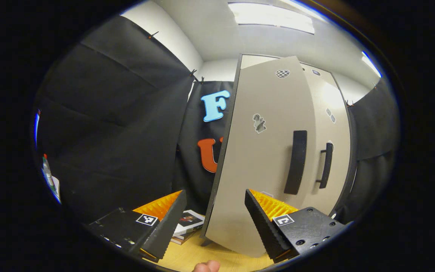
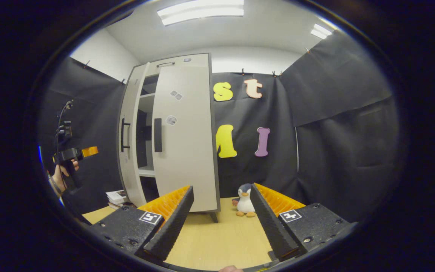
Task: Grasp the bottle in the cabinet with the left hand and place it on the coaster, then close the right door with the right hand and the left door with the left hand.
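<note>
Left tongs (image 1: 214,217) gape wide and empty just before the tall beige cabinet's left door (image 1: 263,158); push flat near its black handle (image 1: 296,162).

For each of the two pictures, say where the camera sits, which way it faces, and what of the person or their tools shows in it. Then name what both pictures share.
Left gripper view: rides the left claw, close to the cabinet, facing its left door; a fingertip shows.
Right gripper view: rides the right claw, farther back, facing the cabinet and a toy penguin; a hand holds the left claw.
Shared: cabinet, wooden table, books.
</note>
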Available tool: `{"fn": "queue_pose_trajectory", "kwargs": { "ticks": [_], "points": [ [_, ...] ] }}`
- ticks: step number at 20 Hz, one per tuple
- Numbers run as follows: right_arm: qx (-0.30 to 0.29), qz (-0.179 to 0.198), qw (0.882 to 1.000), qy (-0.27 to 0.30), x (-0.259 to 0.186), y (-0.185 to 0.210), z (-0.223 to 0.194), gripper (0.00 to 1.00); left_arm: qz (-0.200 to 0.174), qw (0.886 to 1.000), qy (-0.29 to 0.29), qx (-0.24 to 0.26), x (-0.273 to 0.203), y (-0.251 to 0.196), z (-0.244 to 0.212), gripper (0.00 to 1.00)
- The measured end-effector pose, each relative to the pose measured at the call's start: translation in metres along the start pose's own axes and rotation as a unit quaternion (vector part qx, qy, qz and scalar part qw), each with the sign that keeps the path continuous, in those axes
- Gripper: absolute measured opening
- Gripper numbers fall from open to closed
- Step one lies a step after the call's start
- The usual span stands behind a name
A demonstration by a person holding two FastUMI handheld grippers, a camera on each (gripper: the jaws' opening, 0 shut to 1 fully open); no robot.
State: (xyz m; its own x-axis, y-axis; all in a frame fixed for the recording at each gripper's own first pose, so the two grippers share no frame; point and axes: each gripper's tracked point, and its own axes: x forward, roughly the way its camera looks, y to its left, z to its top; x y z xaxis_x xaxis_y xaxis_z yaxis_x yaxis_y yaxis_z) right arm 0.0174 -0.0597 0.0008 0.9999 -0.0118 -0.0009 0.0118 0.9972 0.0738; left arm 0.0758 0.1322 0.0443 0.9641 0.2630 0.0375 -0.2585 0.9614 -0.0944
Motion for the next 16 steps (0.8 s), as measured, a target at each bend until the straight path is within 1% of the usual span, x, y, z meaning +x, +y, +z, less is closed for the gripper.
{"fn": "queue_pose_trajectory", "kwargs": {
  "ticks": [1, 2, 3, 4, 5, 6, 7, 8, 9, 10, 11, 12, 13, 14, 15, 16],
  "points": [
    [0.001, 0.007, 1.000, 0.007, 0.002, 0.003, -0.005, 0.98, 0.003, 1.000, 0.001, 0.005, -0.014, -0.001, -0.002, 0.95],
    [0.001, 0.012, 1.000, 0.013, 0.004, 0.006, -0.009, 0.94, -0.005, 1.000, 0.005, 0.005, -0.028, -0.009, -0.005, 0.95],
    [0.004, 0.019, 1.000, 0.018, 0.006, 0.009, -0.012, 0.98, -0.018, 1.000, 0.009, 0.004, -0.043, -0.019, -0.008, 0.95],
    [0.008, 0.027, 0.999, 0.025, 0.008, 0.015, -0.017, 0.98, -0.031, 0.999, 0.011, 0.009, -0.056, -0.029, -0.012, 0.99],
    [0.010, 0.036, 0.999, 0.031, 0.008, 0.020, -0.022, 0.94, -0.042, 0.999, 0.012, 0.019, -0.067, -0.037, -0.015, 0.99],
    [0.011, 0.042, 0.998, 0.037, 0.010, 0.024, -0.026, 0.98, -0.050, 0.998, 0.013, 0.030, -0.077, -0.044, -0.019, 0.95],
    [0.009, 0.047, 0.998, 0.043, 0.010, 0.027, -0.030, 0.98, -0.059, 0.997, 0.016, 0.037, -0.087, -0.053, -0.023, 0.95],
    [0.006, 0.051, 0.998, 0.048, 0.011, 0.029, -0.034, 0.98, -0.073, 0.997, 0.018, 0.038, -0.096, -0.064, -0.028, 0.99],
    [0.003, 0.054, 0.997, 0.053, 0.010, 0.032, -0.038, 0.98, -0.089, 0.995, 0.020, 0.035, -0.104, -0.076, -0.033, 0.99],
    [0.001, 0.057, 0.997, 0.057, 0.010, 0.035, -0.041, 0.93, -0.104, 0.994, 0.023, 0.030, -0.113, -0.088, -0.037, 0.95],
    [0.002, 0.062, 0.996, 0.059, 0.010, 0.038, -0.043, 0.93, -0.117, 0.992, 0.028, 0.025, -0.119, -0.098, -0.040, 0.99],
    [0.005, 0.066, 0.996, 0.061, 0.011, 0.041, -0.044, 0.98, -0.127, 0.991, 0.029, 0.020, -0.126, -0.108, -0.042, 0.99],
    [0.008, 0.071, 0.995, 0.064, 0.011, 0.045, -0.047, 0.98, -0.134, 0.990, 0.031, 0.017, -0.128, -0.115, -0.043, 0.95],
    [0.009, 0.074, 0.995, 0.066, 0.011, 0.047, -0.047, 0.98, -0.138, 0.990, 0.033, 0.017, -0.129, -0.120, -0.046, 0.99],
    [0.007, 0.074, 0.995, 0.064, 0.011, 0.048, -0.045, 0.94, -0.141, 0.989, 0.035, 0.020, -0.128, -0.124, -0.048, 0.99],
    [0.003, 0.073, 0.995, 0.062, 0.011, 0.048, -0.042, 0.98, -0.143, 0.989, 0.034, 0.023, -0.127, -0.127, -0.048, 0.95]
  ]
}}
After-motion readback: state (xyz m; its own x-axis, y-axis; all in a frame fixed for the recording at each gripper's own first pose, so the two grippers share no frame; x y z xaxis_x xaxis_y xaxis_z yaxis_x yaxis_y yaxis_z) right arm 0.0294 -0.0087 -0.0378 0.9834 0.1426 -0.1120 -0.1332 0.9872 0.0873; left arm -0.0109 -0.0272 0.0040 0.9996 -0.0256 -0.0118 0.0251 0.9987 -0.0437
